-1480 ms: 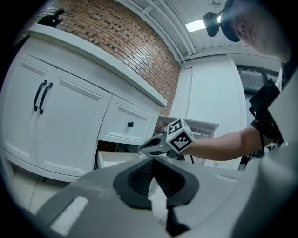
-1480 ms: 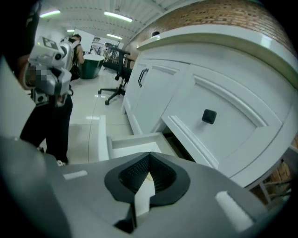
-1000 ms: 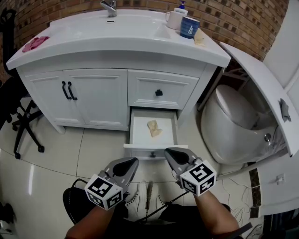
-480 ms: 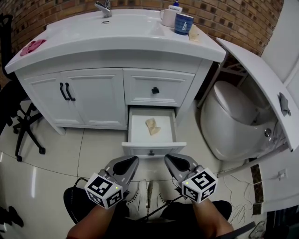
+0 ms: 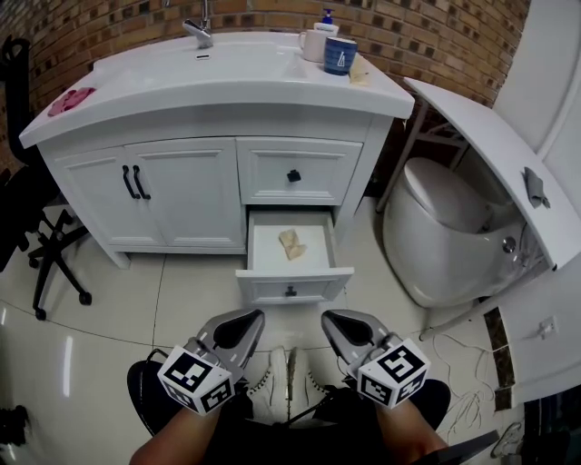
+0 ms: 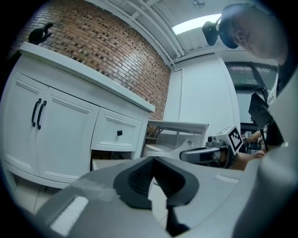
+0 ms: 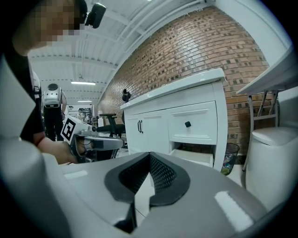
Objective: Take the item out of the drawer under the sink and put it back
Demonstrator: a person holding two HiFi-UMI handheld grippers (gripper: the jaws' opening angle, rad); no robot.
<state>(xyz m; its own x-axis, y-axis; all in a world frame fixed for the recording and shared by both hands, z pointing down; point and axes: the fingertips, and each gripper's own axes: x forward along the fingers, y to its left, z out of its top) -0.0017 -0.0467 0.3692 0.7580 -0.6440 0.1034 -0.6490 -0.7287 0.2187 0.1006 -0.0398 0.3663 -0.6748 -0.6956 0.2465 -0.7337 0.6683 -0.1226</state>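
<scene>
Both grippers are backing off from the open drawer (image 5: 292,289). The right gripper (image 5: 329,317) no longer has its tip right by the drawer front, and a strip of floor (image 5: 290,316) shows between them now. It also sits lower in the head view, level with the left gripper (image 5: 257,316). The whole vanity (image 5: 182,195) looks a bit farther off too.

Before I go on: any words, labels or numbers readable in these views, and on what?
No words or numbers can be read.
Blue mug: white mark, too small to read.
Pump bottle: any label too small to tell.
Left gripper, right gripper: black-and-white square patterns only, no letters.
</scene>
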